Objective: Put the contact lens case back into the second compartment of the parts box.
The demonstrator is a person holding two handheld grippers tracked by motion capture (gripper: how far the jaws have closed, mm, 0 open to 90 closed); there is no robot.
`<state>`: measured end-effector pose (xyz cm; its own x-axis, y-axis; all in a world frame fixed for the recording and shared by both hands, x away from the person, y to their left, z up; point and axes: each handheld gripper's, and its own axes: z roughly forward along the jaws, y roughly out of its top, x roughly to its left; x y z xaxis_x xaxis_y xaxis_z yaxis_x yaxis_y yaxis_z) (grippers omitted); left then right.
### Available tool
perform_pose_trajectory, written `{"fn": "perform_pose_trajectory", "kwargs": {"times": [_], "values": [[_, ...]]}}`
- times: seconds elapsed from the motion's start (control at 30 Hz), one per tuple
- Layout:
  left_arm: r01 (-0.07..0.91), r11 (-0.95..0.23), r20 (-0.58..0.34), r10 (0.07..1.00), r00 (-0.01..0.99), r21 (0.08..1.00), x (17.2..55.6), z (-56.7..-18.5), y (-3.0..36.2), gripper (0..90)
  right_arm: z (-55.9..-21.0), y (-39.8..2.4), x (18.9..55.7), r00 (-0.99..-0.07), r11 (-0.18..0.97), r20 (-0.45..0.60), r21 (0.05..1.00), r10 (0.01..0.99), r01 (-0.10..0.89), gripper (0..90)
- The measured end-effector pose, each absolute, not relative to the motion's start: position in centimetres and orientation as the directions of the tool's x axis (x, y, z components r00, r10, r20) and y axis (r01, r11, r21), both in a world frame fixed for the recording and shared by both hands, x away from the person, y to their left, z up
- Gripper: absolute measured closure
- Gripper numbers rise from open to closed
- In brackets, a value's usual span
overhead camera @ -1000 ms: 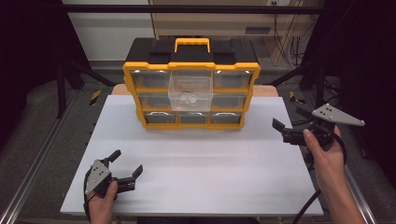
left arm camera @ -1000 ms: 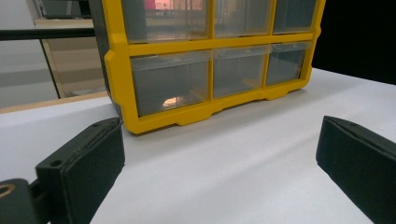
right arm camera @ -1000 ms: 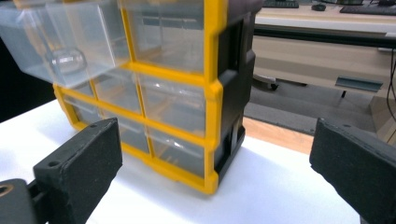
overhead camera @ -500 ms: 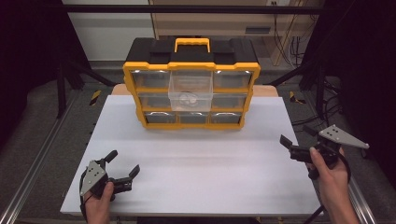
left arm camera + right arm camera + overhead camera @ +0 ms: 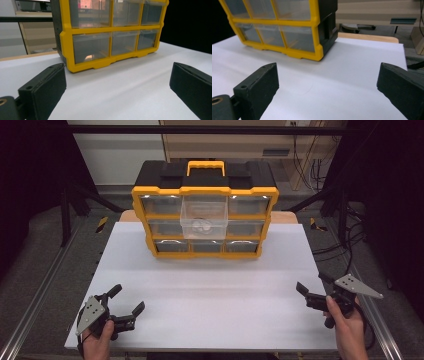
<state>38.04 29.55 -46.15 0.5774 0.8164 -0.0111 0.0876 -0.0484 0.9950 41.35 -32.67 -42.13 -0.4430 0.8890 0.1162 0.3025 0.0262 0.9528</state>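
Left gripper [image 5: 123,301] and right gripper [image 5: 311,286] both wide open, empty, near bench [image 5: 210,290] front corners, drawer organizer [image 5: 205,215] well ahead, its pulled-out middle drawer [image 5: 204,217] seen from the high view.

Bright even overhead light on the white table [image 5: 210,290], dark surroundings, soft shadows, near jaws perhaps slightly blurred

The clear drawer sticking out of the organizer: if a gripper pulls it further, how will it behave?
The clear drawer looks like thin, stiff plastic, so probably light and slippery to pinch. It already juts out of the yellow organizer, so it may tip or drop once free. A small item inside could shift.
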Motion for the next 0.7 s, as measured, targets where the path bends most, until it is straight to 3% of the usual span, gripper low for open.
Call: {"fn": "perform_pose_trajectory", "kwargs": {"times": [0.3, 0.7], "values": [[0.097, -0.083, 0.013, 0.822, 0.57, 0.992, 37.3, -46.2, 29.3, 0.4, -45.2, -30.4, 41.6, -0.486, 0.025, 0.131, 0.953, 0.864, 0.301, 5.3], [0.108, -0.068, -0.006, 0.822, 0.57, 0.992, 37.6, -46.6, 29.4, 0.4, -46.4, -26.7, 43.1, -0.55, 0.04, 0.136, 0.954, 0.824, 0.296, 6.4]]}}
